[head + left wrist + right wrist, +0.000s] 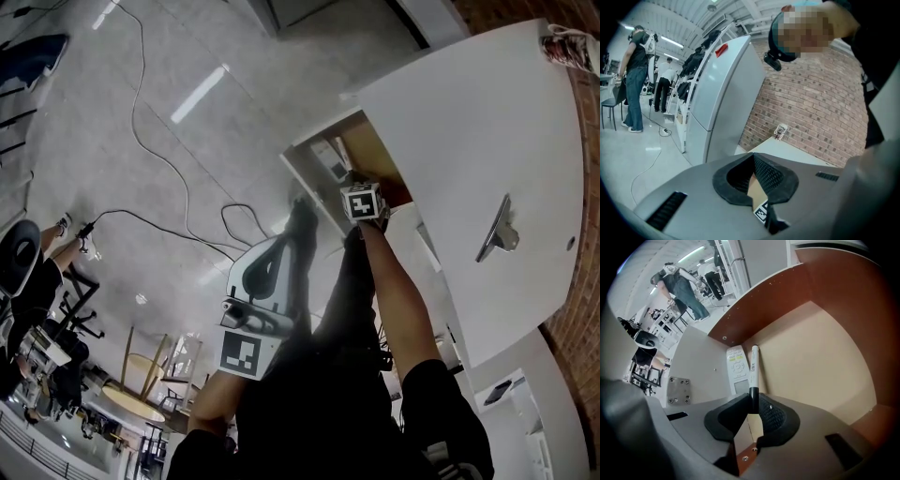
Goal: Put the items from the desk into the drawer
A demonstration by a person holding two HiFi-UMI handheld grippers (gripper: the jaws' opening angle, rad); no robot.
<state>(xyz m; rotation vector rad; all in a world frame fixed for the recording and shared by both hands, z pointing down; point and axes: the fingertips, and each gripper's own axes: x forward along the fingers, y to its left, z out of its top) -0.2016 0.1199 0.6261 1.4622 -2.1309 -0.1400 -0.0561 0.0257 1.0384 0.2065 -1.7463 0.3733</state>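
Mid-deposit, by the look of it: delivering a marker pen (754,365) into the open drawer (825,357), beside a remote control (737,367) already lying flat on the drawer floor near a back corner. Calls next, most likely, for easing the pen down alongside the remote control, parting the jaws and lifting clear without dragging the pen back out. After that, probably means going back to the bench (801,149) for a patterned cup (780,131) standing by the brick wall (820,98), possibly one more item to fetch. At left, holds the left hand-held gripper (753,157) outside the drawer, aimed toward the bench and the wall, with jaws drawn together at the tips and clasping nothing. At right, reaches the right hand-held gripper (753,398) steeply down into the drawer, with jaws closed narrowly on the pen's black end. Carries the pen body pointing away from the pads, just beside the remote control and roughly parallel with it. Cannot tell whether the pen's far tip touches the drawer floor yet.
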